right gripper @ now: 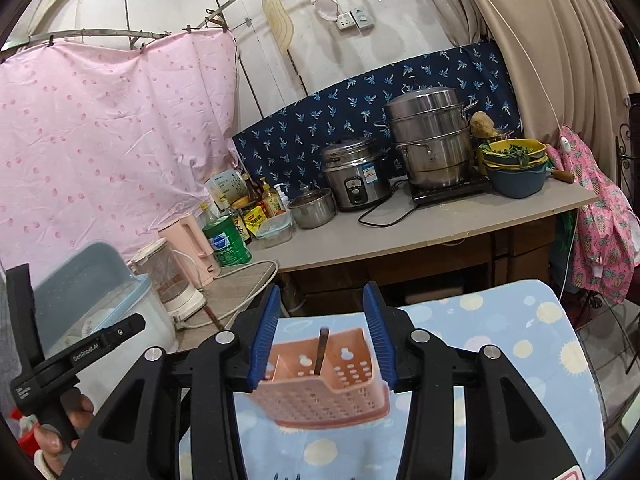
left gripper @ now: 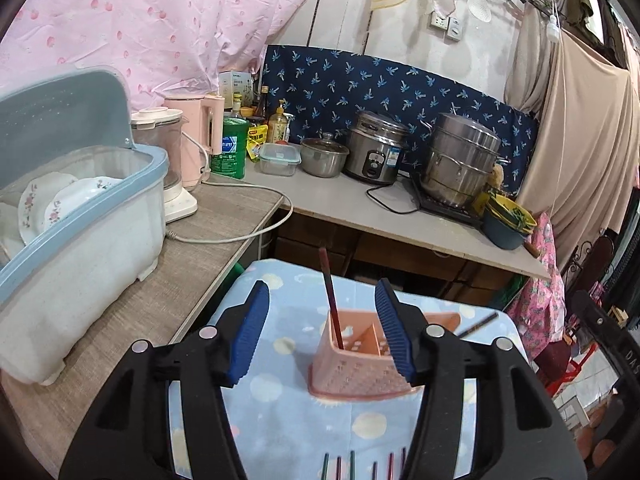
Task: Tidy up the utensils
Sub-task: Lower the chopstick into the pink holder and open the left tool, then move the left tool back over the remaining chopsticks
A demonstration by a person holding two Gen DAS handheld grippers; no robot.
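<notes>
With both the left gripper (left gripper: 322,334) and right gripper (right gripper: 322,340) spread empty before the pink holder (left gripper: 360,360), chopsticks (left gripper: 360,466) lying beneath must be picked next.

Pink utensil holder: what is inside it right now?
One dark red chopstick stands in the pink utensil holder. Its other visible compartments look empty; the compartment floors and the chopstick's lower end are hidden.

**Readable text: one brand mark**

In the right wrist view, white lettering "GenRobot.AI" runs along the black plastic handle of the left tool (right gripper: 102,346). Smaller white print lower on that handle is illegible, as are the labels on the green bottle (right gripper: 226,244) and rice cooker (right gripper: 356,178).
</notes>
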